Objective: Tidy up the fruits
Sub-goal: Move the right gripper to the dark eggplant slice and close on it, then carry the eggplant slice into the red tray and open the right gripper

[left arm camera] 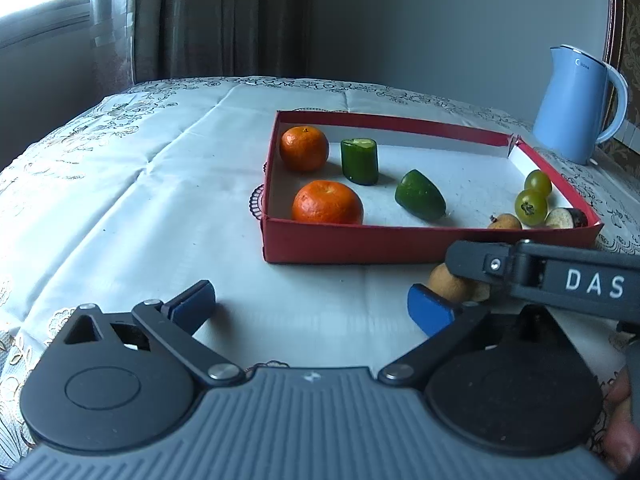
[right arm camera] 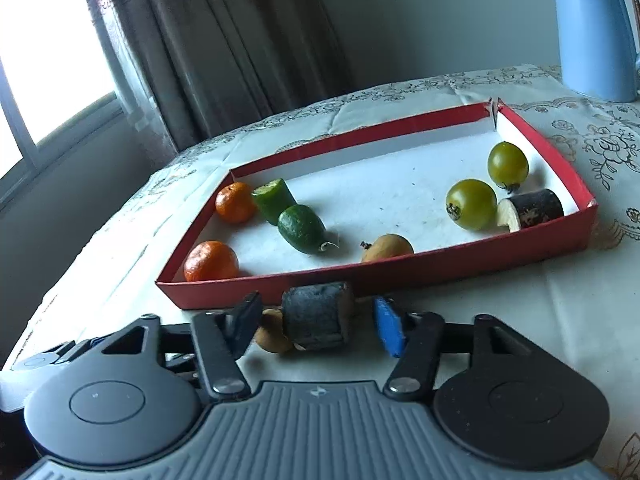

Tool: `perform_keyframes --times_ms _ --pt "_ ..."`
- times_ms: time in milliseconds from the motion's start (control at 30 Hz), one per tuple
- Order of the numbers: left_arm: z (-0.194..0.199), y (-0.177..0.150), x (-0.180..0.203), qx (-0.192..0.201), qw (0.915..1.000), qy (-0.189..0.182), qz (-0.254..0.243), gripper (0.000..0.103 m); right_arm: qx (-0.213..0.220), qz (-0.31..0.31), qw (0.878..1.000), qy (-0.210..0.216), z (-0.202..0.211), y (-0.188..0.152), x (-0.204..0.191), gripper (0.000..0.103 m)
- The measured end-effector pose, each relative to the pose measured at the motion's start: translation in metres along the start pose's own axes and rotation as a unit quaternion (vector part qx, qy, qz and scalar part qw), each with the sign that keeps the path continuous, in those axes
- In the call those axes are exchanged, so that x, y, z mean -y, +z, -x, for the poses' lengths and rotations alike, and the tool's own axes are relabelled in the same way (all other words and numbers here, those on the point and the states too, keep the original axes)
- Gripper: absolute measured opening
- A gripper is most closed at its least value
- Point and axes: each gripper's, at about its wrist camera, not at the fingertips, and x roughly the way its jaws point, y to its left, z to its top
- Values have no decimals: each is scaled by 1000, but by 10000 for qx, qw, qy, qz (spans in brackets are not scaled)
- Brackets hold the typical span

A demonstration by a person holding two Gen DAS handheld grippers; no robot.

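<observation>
1. Straddling a dark cylindrical piece (right arm camera: 316, 317), the right gripper (right arm camera: 316, 322) has its jaws spread wide and grips nothing; the piece lies on the tablecloth (left arm camera: 140, 208) between the pads, just near of the red box (right arm camera: 440, 268), apparently nearer the left pad.
2. The piece's long axis runs roughly left to right, pad to pad, so closing would press on its ends, I judge.
3. A small brown fruit (right arm camera: 272, 334) sits touching or just beside the piece, on its left and near side; it may get nudged.
4. The left gripper (left arm camera: 312, 304) hangs wide open and empty, further left; the right one is the nearer.
5. In the box lie two oranges, green pieces, two green round fruits, a brown fruit and another dark piece.
6. "DAS" is readable on the right gripper's arm; the blue kettle (left arm camera: 572, 108) bears a logo too small to read.
</observation>
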Motion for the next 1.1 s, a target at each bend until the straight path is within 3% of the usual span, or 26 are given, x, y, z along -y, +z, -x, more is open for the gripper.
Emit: perform_keyframes --times_ms 167,200,333,700,767,1100 --pt "-1 0 1 -13 10000 21 -15 103 9 100 9999 72 1 1 -2 45" --pt "-1 0 1 -13 10000 21 -14 103 20 64 9999 112 2 1 0 32" --pt "-1 0 1 -17 10000 28 -25 103 -93 -60 9997 223 8 4 13 32" --pt "-2 0 3 -42 9999 72 -87 103 139 484 9973 -540 36 4 46 32" --pt "-2 0 4 -53 9999 93 -115 103 148 515 9973 -508 37 4 52 32" --pt "-3 -1 7 -83 9997 149 -193 103 78 1599 9856 -544 39 1 37 33"
